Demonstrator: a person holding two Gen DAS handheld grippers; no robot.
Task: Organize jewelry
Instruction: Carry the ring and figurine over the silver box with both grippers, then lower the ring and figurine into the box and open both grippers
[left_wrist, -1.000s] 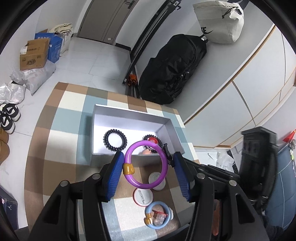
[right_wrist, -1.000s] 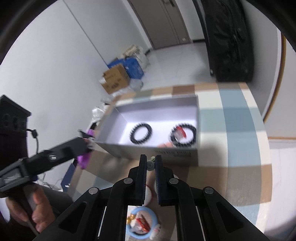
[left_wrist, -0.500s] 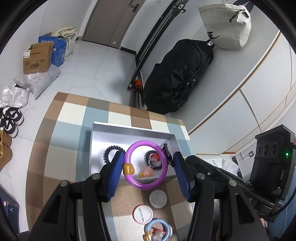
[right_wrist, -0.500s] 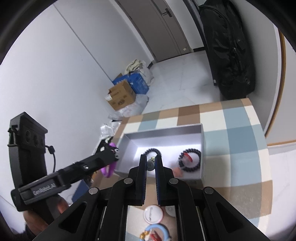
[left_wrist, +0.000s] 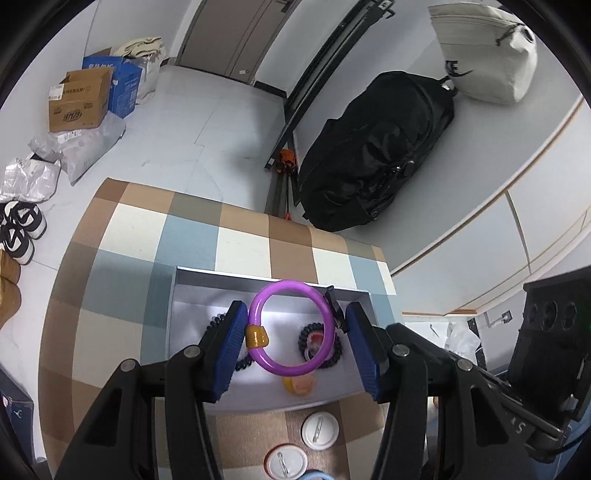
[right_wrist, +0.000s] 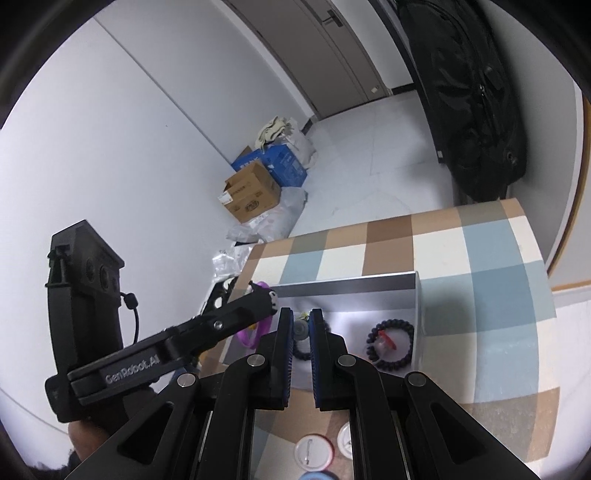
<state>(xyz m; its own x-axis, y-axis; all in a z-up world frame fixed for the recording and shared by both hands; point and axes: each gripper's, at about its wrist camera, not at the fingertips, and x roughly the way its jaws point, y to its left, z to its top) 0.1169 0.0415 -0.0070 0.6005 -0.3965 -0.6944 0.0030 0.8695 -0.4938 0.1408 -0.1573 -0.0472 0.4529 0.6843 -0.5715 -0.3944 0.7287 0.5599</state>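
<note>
My left gripper (left_wrist: 293, 317) is shut on a purple bangle (left_wrist: 291, 328) with an orange clasp and holds it above the open grey box (left_wrist: 192, 291). The box holds two black bead bracelets (left_wrist: 320, 345), one around a red item, and a small orange piece (left_wrist: 298, 386). My right gripper (right_wrist: 302, 323) is shut on a small grey round item (right_wrist: 300, 328) above the box's near side (right_wrist: 416, 306). The left gripper also shows in the right wrist view (right_wrist: 258, 299).
The box sits on a checked cloth (left_wrist: 122, 236). Two white round badges (left_wrist: 320, 430) and a blue bangle edge (left_wrist: 317, 475) lie near the front. A black bag (left_wrist: 373, 155) and cardboard boxes (left_wrist: 79, 101) stand on the floor beyond.
Both grippers have risen and moved forward over the box. The purple bangle now hangs above the box's inside. Both holds are unchanged.
</note>
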